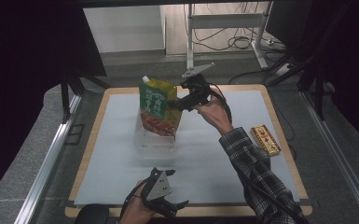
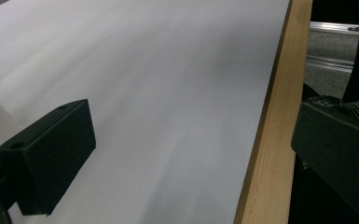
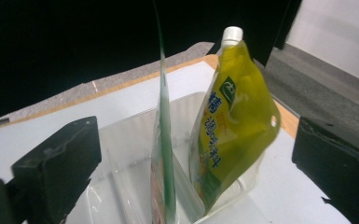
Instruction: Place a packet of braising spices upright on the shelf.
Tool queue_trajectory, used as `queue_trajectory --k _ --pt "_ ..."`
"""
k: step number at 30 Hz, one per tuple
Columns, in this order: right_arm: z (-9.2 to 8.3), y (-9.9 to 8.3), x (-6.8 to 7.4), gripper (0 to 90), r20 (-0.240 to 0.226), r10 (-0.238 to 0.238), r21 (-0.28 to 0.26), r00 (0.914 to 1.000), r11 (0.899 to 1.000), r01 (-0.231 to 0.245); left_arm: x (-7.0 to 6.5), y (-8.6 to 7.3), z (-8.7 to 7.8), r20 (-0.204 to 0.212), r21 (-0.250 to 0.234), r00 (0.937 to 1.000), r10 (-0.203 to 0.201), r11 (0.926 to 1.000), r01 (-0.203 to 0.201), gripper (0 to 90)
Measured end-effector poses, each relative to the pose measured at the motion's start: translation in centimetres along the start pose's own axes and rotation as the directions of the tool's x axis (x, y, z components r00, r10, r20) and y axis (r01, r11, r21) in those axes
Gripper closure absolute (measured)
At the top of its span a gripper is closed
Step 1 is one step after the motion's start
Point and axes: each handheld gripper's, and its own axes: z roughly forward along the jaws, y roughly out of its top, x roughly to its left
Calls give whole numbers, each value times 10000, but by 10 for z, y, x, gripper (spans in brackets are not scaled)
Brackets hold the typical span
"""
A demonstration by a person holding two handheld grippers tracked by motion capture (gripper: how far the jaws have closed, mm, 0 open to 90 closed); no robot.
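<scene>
the bench [image 1: 279, 140] carries a clear bin [image 1: 155, 138] near the middle of its far half. a green pouch [image 1: 157, 108] and a yellow pouch [image 3: 233, 126] stand upright inside, so both look placed. a red box [image 1: 265, 140] by the right edge seems left to do. the right hand-held gripper [image 1: 182, 101] is wide open just beside the pouches, holding nothing. the left hand-held gripper [image 1: 168, 198] rests open and empty at the near edge.
</scene>
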Motion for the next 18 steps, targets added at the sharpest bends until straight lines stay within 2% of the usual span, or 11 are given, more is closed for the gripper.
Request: queue_trajectory --k 3,9,18 --pt "-4 -3 0 0 60 54 5 10000 10000 -54 0 0 0 6 0 10000 5 10000 -5 0" --pt "-12 -10 2 0 241 -247 289 9994 9993 240 1 0 0 -26 -16 10000 -20 10000 20 0" --pt "-19 -25 3 0 258 -487 645 9985 9968 470 1 0 0 -45 -8 10000 -16 10000 16 0"
